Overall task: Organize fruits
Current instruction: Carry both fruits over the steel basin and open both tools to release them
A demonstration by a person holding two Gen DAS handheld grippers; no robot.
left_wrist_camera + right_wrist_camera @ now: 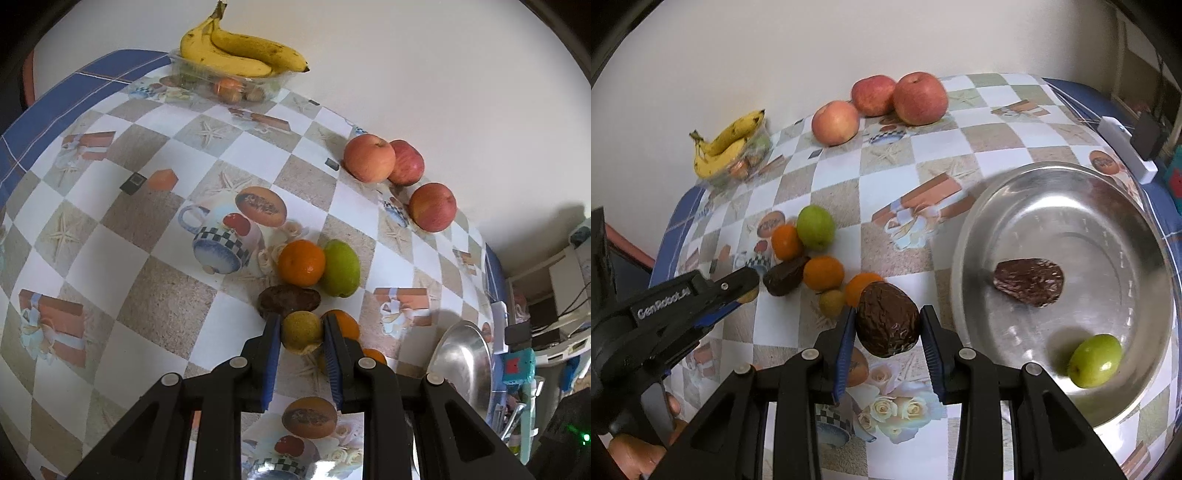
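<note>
My left gripper [301, 326] is shut on a small yellow-green fruit [301, 332], just above a cluster of an orange [301, 263], a green fruit [341, 267] and a dark wrinkled fruit [289, 300]. My right gripper [888, 319] is shut on a dark brown wrinkled fruit [888, 321], held above the tablecloth left of the metal bowl [1071, 206]. Inside the bowl lie another brown wrinkled fruit [1028, 281] and a green fruit [1095, 360]. The right wrist view also shows the left gripper [748, 288] at the left, over the cluster's edge.
Three apples [882, 96] sit by the wall at the back. Bananas [240, 51] rest on a clear plastic tub at the far corner. More oranges [823, 272] and a small fruit [832, 302] lie near the cluster. A white box [1126, 147] stands behind the bowl.
</note>
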